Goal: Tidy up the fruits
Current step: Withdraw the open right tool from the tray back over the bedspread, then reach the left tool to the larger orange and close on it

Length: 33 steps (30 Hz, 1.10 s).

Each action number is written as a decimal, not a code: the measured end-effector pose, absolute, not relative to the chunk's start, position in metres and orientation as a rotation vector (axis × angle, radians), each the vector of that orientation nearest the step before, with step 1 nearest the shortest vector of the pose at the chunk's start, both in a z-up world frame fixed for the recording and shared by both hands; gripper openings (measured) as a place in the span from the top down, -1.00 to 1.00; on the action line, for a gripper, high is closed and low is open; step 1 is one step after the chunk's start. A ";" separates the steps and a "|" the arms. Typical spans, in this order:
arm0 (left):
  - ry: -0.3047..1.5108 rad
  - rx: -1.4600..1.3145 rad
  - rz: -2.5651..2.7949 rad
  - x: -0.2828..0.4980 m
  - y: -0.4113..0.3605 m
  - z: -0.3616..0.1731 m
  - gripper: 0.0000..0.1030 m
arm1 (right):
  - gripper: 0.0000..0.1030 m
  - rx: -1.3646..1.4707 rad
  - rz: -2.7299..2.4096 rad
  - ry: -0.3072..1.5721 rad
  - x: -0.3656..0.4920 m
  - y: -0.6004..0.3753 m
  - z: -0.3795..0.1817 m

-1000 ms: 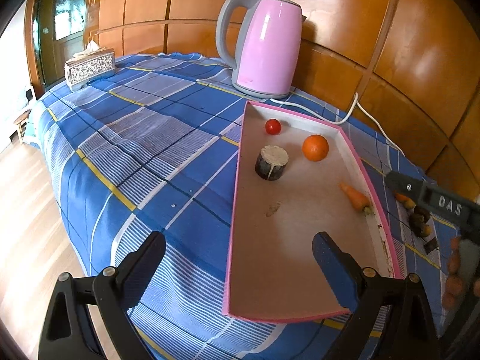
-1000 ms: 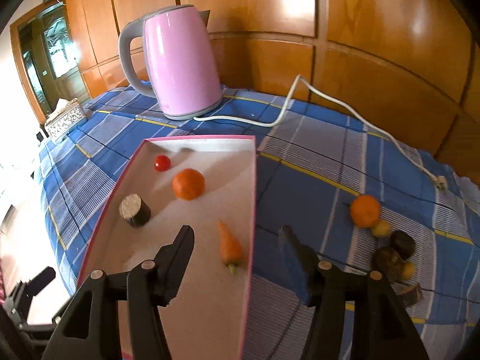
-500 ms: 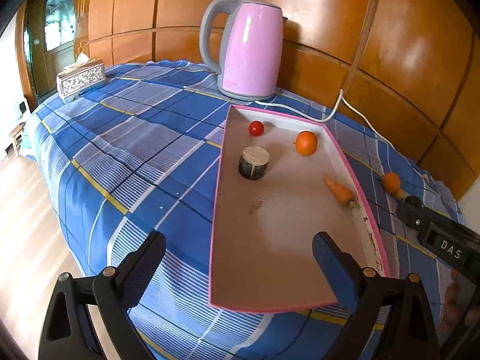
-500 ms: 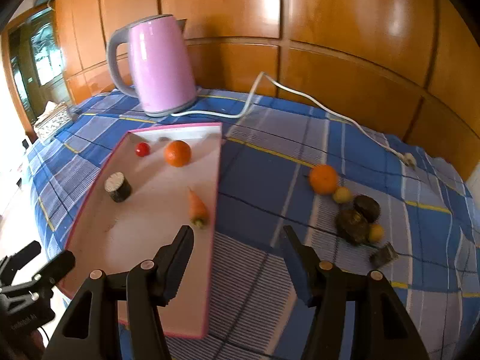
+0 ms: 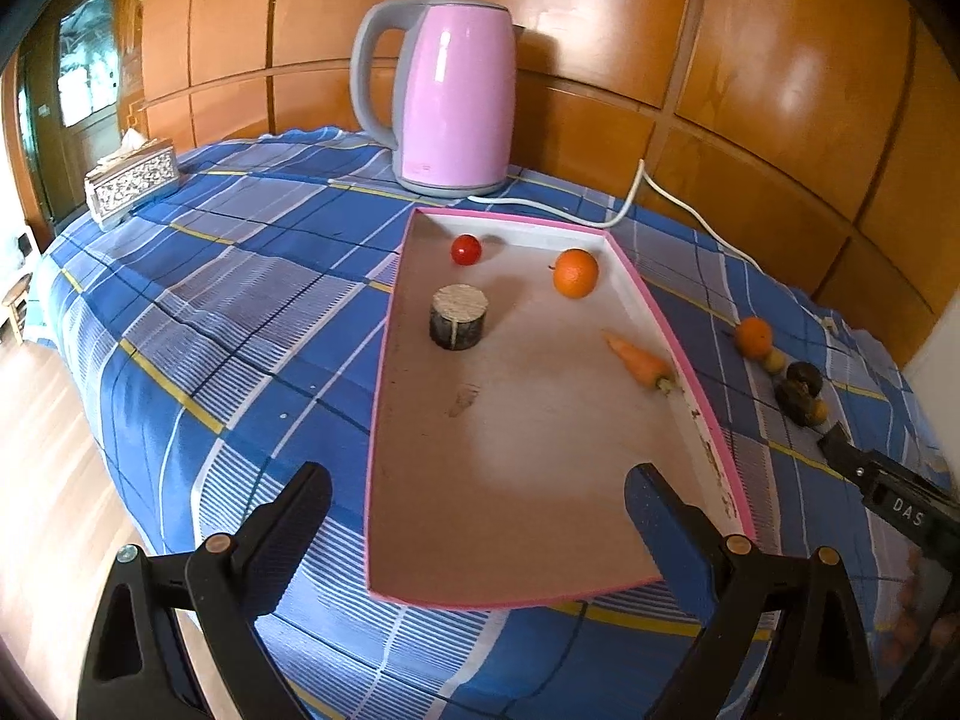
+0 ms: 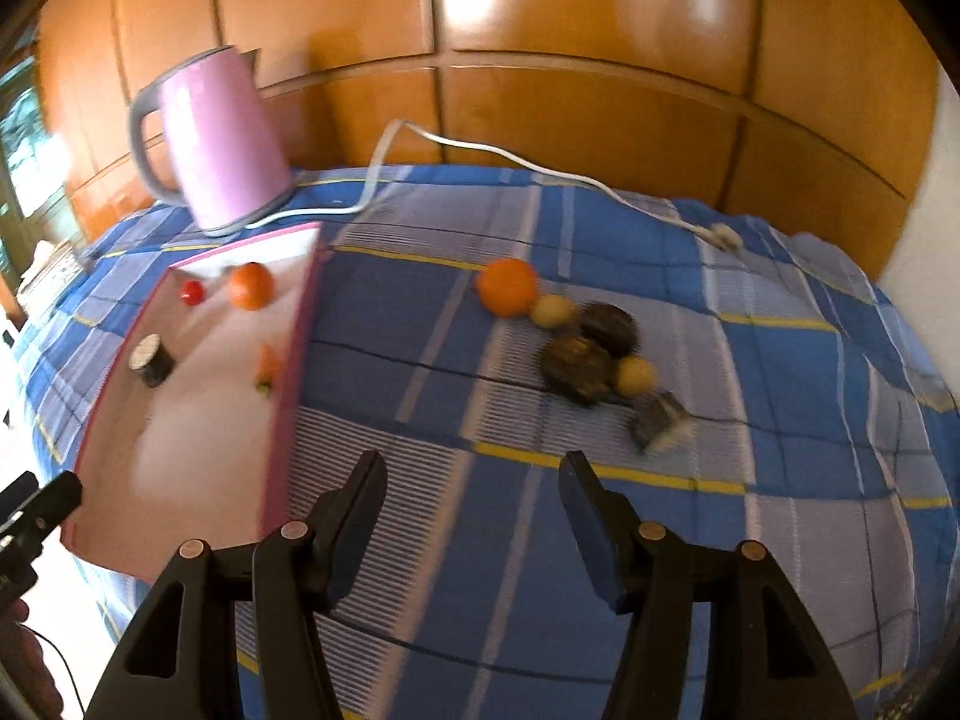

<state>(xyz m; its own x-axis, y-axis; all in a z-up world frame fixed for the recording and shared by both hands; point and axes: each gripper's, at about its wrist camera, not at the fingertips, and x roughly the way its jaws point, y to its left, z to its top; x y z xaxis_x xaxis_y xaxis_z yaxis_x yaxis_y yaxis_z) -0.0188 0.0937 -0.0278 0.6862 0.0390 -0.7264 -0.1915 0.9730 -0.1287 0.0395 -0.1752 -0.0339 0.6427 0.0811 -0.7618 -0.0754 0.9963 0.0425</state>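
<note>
1. Loose fruit waits beside the pink tray (image 6: 288, 384): an orange (image 6: 507, 287), two small yellow fruits (image 6: 552, 311) and two dark lumps (image 6: 579, 367) lie clustered on the checked worktop (image 6: 750, 420), off the tray's long edge.
2. Inside the tray sit a second orange (image 5: 575, 273), a cherry tomato (image 5: 465, 249), a carrot (image 5: 639, 362) and a dark cylinder (image 5: 458, 318).
3. The right tongs (image 6: 474, 516), half-wide and empty, have swung off the tray toward the cluster, now ahead of them; the next pick looks near.
4. The left tongs (image 5: 480, 525) hang wide and empty at the tray's near end.
5. A pink kettle (image 5: 450, 96) stands beyond the tray.
</note>
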 end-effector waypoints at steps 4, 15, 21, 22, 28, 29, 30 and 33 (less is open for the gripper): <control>0.813 -0.184 0.111 -0.018 0.088 -0.028 -0.92 | -0.17 0.050 0.002 0.874 0.035 -0.207 -0.038; 0.824 -0.136 0.023 -0.009 0.064 -0.023 -0.96 | -0.17 0.150 -0.198 0.892 0.018 -0.285 -0.052; 0.833 -0.095 -0.060 0.004 0.040 -0.015 -0.99 | -0.18 0.182 -0.253 0.909 0.009 -0.310 -0.063; 0.834 -0.089 -0.068 0.006 0.037 -0.014 -1.00 | -0.18 0.184 -0.257 0.911 0.009 -0.312 -0.064; 0.848 -0.033 -0.190 0.029 0.004 -0.003 -0.99 | -0.18 0.205 -0.273 0.909 0.006 -0.320 -0.068; 0.849 -0.027 -0.210 0.034 -0.003 -0.001 -0.99 | -0.18 0.204 -0.274 0.908 0.006 -0.321 -0.068; 0.848 -0.022 -0.224 0.038 -0.007 0.000 -0.99 | -0.18 0.204 -0.277 0.906 0.006 -0.321 -0.069; 0.874 -0.009 -0.272 0.051 -0.023 0.002 -1.00 | -0.18 0.214 -0.279 0.905 0.006 -0.325 -0.070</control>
<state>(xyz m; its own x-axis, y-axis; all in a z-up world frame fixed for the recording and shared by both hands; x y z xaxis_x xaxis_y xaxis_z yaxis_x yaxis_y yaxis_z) 0.0510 -0.0226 0.0018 0.6096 -0.2396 -0.7556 0.2321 0.9654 -0.1190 0.0056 -0.3248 -0.0700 0.5855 -0.1480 -0.7971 0.3271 0.9428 0.0651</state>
